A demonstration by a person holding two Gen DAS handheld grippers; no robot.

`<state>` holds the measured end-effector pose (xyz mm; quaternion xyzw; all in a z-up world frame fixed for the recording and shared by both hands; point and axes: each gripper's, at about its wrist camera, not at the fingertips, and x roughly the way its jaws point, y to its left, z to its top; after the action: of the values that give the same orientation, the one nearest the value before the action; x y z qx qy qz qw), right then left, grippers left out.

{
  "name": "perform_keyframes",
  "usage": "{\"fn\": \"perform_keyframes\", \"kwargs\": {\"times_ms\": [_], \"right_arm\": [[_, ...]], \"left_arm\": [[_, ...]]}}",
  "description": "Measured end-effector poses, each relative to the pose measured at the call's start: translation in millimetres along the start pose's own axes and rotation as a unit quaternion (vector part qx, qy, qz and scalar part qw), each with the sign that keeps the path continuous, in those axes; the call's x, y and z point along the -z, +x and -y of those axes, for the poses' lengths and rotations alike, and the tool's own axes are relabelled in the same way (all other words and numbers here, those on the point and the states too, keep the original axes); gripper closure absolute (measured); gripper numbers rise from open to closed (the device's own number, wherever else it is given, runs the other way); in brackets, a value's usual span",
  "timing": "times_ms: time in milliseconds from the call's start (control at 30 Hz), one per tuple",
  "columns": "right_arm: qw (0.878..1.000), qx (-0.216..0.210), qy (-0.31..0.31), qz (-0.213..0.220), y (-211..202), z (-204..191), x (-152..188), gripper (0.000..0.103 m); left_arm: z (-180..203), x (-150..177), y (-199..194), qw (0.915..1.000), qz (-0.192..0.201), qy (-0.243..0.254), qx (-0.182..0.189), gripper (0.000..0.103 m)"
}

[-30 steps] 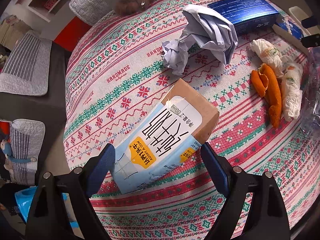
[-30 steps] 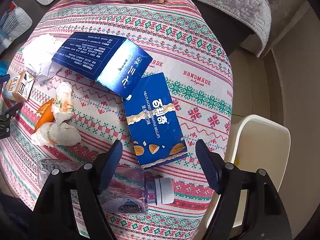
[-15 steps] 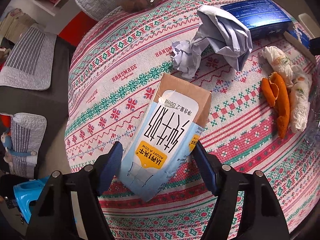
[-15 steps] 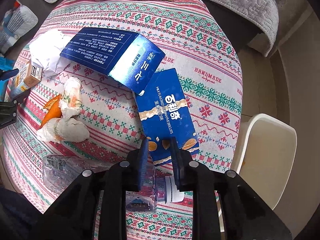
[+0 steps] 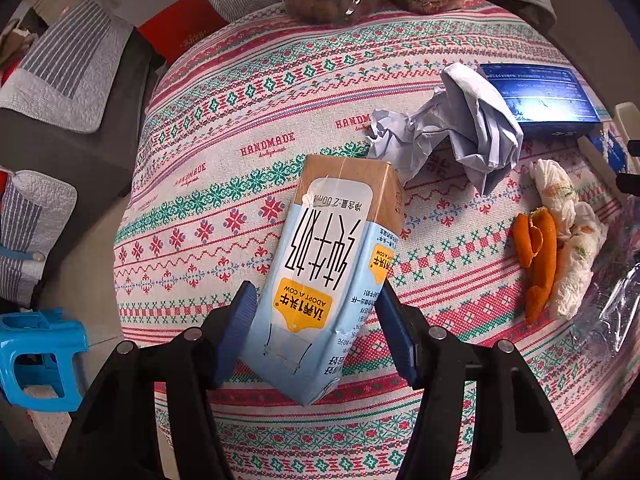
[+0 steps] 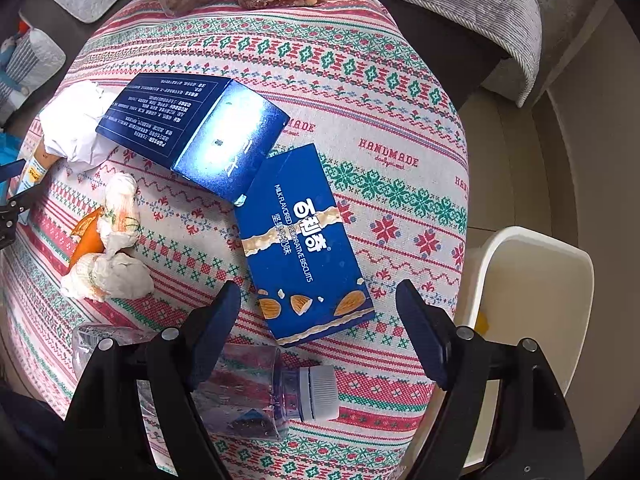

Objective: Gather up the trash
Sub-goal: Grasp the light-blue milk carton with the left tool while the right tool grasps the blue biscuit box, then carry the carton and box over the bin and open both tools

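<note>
- Milk carton (image 5: 336, 264) lying on patterned tablecloth (image 5: 240, 184), lower end between blue pads of left gripper (image 5: 316, 320); jaws just closing, pads apparently pressing both sides.
- Beyond carton: crumpled paper (image 5: 452, 136); to its right, orange peel (image 5: 540, 256) and tissue wads (image 5: 572, 248); table edge just left.
- Right gripper (image 6: 320, 312) just reopened wide, gripping nothing, over biscuit box (image 6: 304, 248) end; plastic bottle (image 6: 280, 392) beneath, white bin (image 6: 532, 288) beside.
</note>
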<state>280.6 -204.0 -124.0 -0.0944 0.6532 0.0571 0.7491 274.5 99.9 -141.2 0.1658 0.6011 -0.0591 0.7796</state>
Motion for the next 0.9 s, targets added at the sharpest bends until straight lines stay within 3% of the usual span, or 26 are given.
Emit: {"fn": "perform_keyframes", "kwargs": {"times_ms": [67,167,267,300,367,400,533,733,900], "right_arm": [[1.0,0.0,-0.007,-0.007,6.7,-5.0,0.0,0.046],[1.0,0.002,-0.006,-0.005,7.2,-6.3,-2.0,0.047],[1.0,-0.002,0.0,0.007,-6.3,-11.9,-1.3,0.048],[1.0,-0.005,0.003,0.01,-10.4,-11.5,-1.8,0.048],[1.0,-0.018,0.006,0.015,-18.6,-12.0,-1.5,0.048],[1.0,-0.023,0.006,0.016,-21.3,-13.1,-1.0,0.048],[0.999,-0.023,0.012,0.019,-29.3,-15.7,5.3,0.048],[0.998,-0.043,0.031,0.047,-54.5,-10.4,10.7,0.048],[0.994,-0.083,0.046,0.051,-66.2,-6.8,14.7,0.048]], "left_arm": [[1.2,0.5,-1.0,0.9999,-0.001,-0.007,0.009,0.044],[3.6,3.6,-4.1,0.9998,-0.002,-0.012,0.015,0.044],[-0.6,4.6,-11.1,0.9987,0.003,-0.031,0.04,0.051],[-2.1,4.7,-15.6,0.9986,0.009,-0.036,0.039,0.067],[-6.8,4.5,-22.3,0.9973,0.014,-0.051,0.05,0.073],[-8.1,5.4,-21.6,0.9964,0.013,-0.057,0.062,0.074],[-9.1,13.6,-8.3,0.9976,-0.013,-0.056,0.037,0.077],[-14.3,15.1,-14.8,0.9968,0.0,-0.068,0.043,0.077],[-7.0,14.2,-33.1,0.9949,0.014,-0.075,0.065,0.077]]}}
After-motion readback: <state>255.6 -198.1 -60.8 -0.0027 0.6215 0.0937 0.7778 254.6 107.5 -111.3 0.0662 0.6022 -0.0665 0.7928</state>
